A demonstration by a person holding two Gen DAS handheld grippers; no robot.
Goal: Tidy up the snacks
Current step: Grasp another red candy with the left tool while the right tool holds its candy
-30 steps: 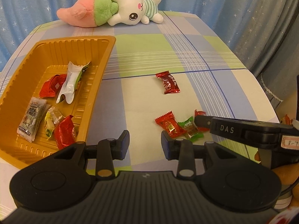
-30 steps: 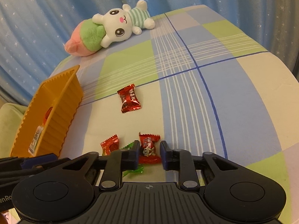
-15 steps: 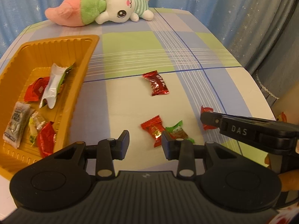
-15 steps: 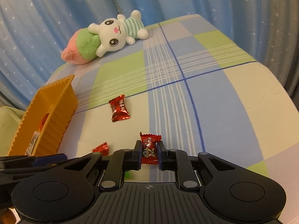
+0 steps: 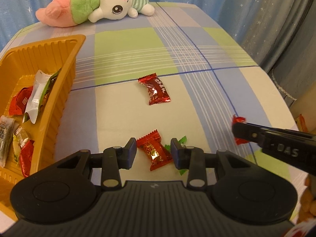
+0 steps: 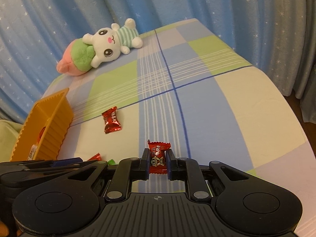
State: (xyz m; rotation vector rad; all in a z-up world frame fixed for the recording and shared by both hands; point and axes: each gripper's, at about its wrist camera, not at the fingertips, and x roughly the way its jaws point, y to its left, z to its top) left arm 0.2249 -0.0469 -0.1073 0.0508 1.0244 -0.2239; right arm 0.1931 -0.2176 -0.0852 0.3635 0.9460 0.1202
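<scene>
your right gripper (image 6: 157, 163) is pinching a small red candy (image 6: 158, 155) between its two fingers, and the candy sticks up above the tips. in the left view you can see that candy (image 5: 238, 120) poking out past the tip of the black right tool, off to the right side of the table.

your left gripper (image 5: 153, 154) is wide apart and holds nothing. a red candy with a gold picture (image 5: 155, 152) lies on the checked tablecloth (image 5: 197, 102) right between its fingers. a green candy (image 5: 182, 141) is mostly hidden behind the right finger. another red candy (image 5: 155, 90) lies farther out, in the middle of the table.

the orange tray (image 5: 65, 90) sits on the left with a few snacks inside, one in a white wrapper (image 5: 37, 96). a bunny plush toy (image 5: 118, 6) lies at the far edge by the blue curtain (image 6: 177, 4).
</scene>
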